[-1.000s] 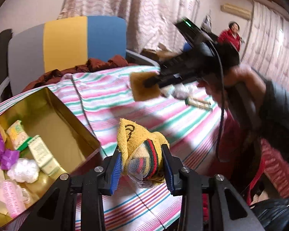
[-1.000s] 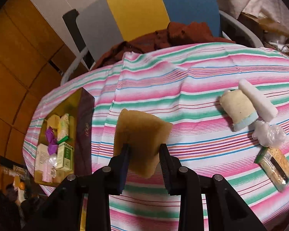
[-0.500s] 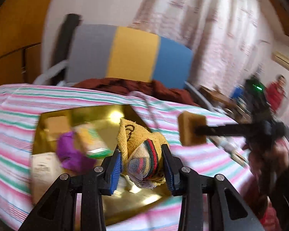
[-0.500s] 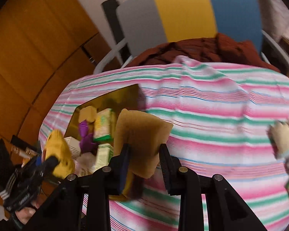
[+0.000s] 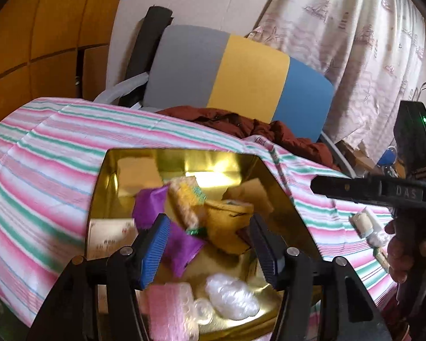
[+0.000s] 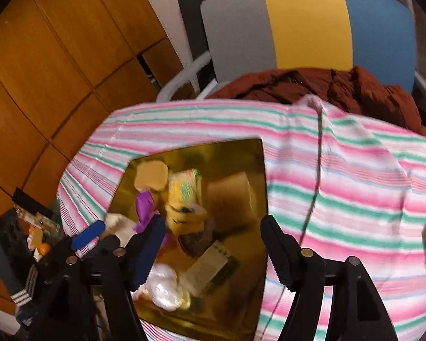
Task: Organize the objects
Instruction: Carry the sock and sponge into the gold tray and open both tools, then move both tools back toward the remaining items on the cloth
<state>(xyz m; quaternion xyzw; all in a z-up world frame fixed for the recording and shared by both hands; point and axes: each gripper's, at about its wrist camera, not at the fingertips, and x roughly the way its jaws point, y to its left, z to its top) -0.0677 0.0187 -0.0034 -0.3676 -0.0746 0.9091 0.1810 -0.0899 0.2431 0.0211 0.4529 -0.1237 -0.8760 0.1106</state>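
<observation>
The gold box [image 5: 99, 187] lies on the striped cloth [image 5: 42, 153] under both grippers. The left gripper [image 5: 207, 244] and right gripper [image 6: 213, 244] are spread and hold nothing. Just ahead of them the yellow sock [image 5: 227, 224] and brown sponge [image 6: 230, 196] lie blurred inside the box, among half-hidden small things.

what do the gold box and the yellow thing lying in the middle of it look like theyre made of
Gold box: probably tin or foil-lined card, glossy; its walls mirror the light and the items inside. Yellow thing: soft knitted fabric, likely a sock; it lies crumpled and matte, though blur hides the weave.
</observation>
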